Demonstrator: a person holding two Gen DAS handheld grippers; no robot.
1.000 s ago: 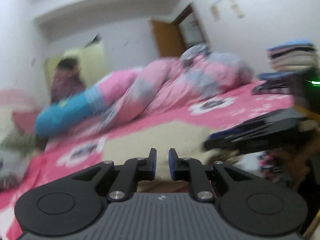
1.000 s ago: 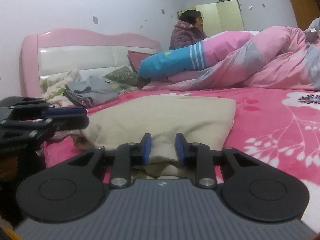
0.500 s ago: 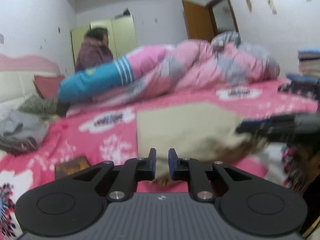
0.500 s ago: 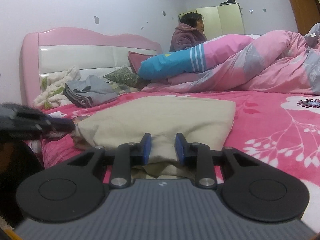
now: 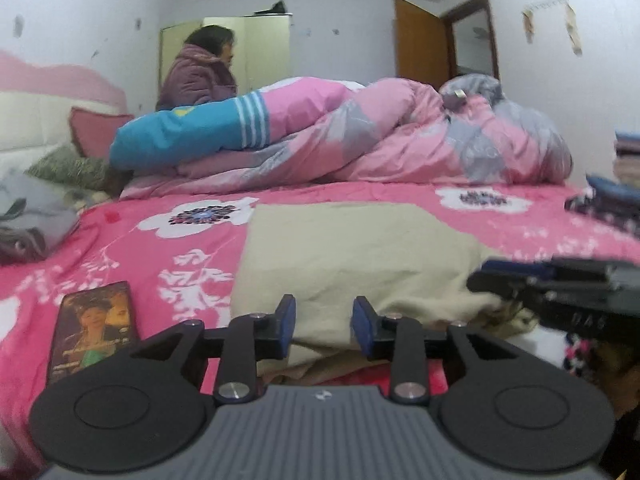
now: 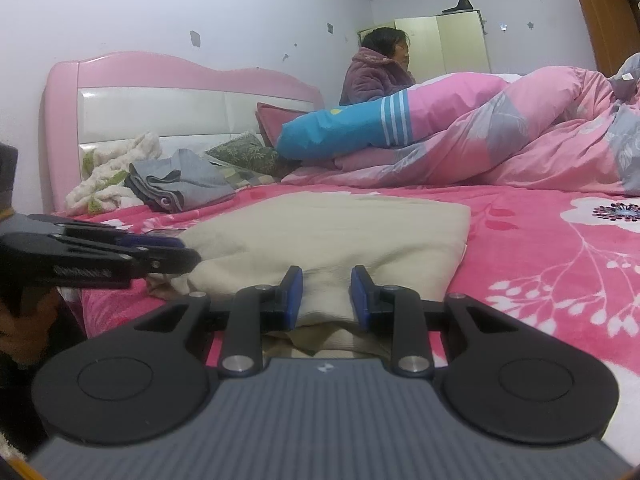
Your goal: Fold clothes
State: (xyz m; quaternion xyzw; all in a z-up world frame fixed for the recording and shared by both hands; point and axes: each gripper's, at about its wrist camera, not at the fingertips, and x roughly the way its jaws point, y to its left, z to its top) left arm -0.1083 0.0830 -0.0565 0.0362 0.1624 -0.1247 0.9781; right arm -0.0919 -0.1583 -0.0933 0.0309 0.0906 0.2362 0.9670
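Observation:
A folded beige garment (image 5: 360, 256) lies on the pink flowered bedsheet (image 5: 160, 264) near the bed's front edge; it also shows in the right wrist view (image 6: 340, 232). My left gripper (image 5: 323, 326) is open and empty, its blue pads at the garment's near left edge. My right gripper (image 6: 326, 298) is open with the garment's near hem between its pads, not pinched. Each gripper shows in the other's view, the right one (image 5: 560, 292) at the garment's right corner and the left one (image 6: 100, 256) at its left corner.
A phone (image 5: 94, 324) lies on the sheet left of the garment. A pink and blue quilt (image 5: 340, 136) is heaped at the back, with a seated person (image 5: 200, 72) behind it. Grey clothes (image 6: 180, 184) lie by the pink headboard (image 6: 160, 80). Folded stacks (image 5: 628, 156) stand at far right.
My left gripper has swung left and steadied, and its jaws have opened wider. My right gripper has stayed put at the hem with its gap slightly wider.

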